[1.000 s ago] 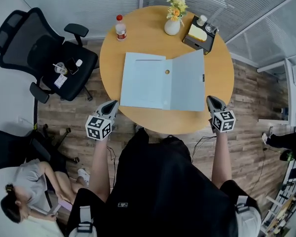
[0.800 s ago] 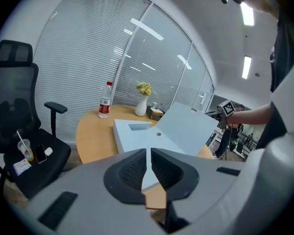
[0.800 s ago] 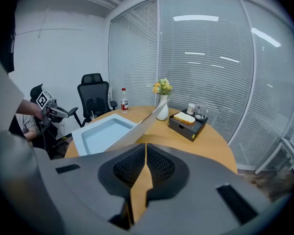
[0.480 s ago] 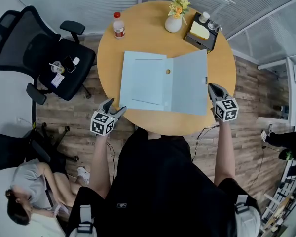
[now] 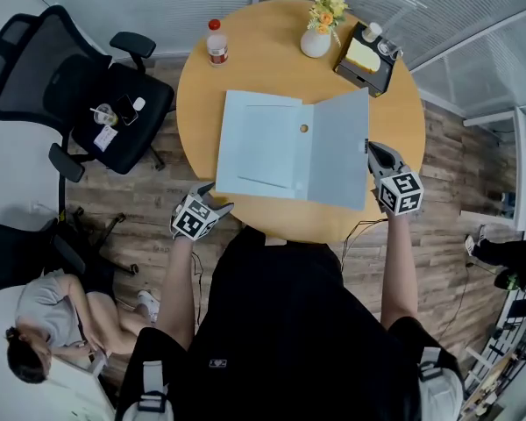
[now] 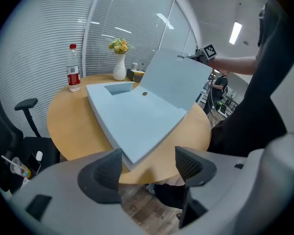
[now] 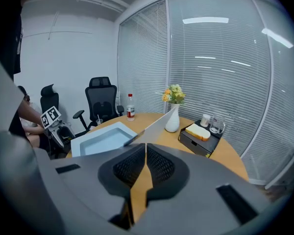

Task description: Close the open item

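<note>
Head view, working across from the left: left gripper (image 5: 214, 198) sits lower and closer to the body than a second ago, off the table (image 5: 245, 60) rim, just short of the box's (image 5: 263, 147) near left corner. Its jaws have just been opening. Left gripper view confirms them spread wide with nothing between; that box corner lies just beyond the tips, not touched

Box is centred on the table, base flat, hinge running away from the person. Lid (image 5: 337, 147) is on the right half. Left gripper view shows it tilted up off the table, not lying flat. Head view alone does not tell whether the tilt has grown over the last second

Right gripper (image 5: 373, 150) has shifted from below the lid's near right corner, along the table rim, to the lid's free edge. Right gripper view: jaws pressed together, only table colour in the slit, so the lid is not pinched. Lid edge runs just ahead of the tips; contact looks likely, cannot confirm

Judgement: closing is at its start. Right gripper is placed to push the lid over the hinge with closed jaws; left one, now spread, looks set to steady the base corner. Lid is well short of upright, most of the swing remains. Risk: base slides left if not held
</note>
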A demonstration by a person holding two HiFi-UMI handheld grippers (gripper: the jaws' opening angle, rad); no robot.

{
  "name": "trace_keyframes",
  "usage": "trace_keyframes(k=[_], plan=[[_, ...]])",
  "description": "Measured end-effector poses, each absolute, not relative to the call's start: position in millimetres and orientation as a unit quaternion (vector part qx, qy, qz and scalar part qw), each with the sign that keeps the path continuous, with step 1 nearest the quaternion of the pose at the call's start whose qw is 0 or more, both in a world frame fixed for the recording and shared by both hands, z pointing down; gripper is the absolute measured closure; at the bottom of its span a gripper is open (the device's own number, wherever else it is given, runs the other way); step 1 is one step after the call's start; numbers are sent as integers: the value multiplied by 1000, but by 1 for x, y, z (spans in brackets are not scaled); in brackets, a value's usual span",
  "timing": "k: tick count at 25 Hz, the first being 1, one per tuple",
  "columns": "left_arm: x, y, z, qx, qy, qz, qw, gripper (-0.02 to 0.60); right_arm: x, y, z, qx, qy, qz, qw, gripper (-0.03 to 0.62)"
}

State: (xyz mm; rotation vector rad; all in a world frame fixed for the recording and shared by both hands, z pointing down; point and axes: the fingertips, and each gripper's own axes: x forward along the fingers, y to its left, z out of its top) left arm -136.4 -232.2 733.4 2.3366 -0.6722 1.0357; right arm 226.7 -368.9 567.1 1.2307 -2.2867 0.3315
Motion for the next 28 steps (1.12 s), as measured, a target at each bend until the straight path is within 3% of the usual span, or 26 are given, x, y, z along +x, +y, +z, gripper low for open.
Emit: trace_keyframes(k=[28], plan=[[-107, -232, 731, 863, -221, 381, 248, 248, 84, -413, 563, 324, -905, 52, 271, 586]])
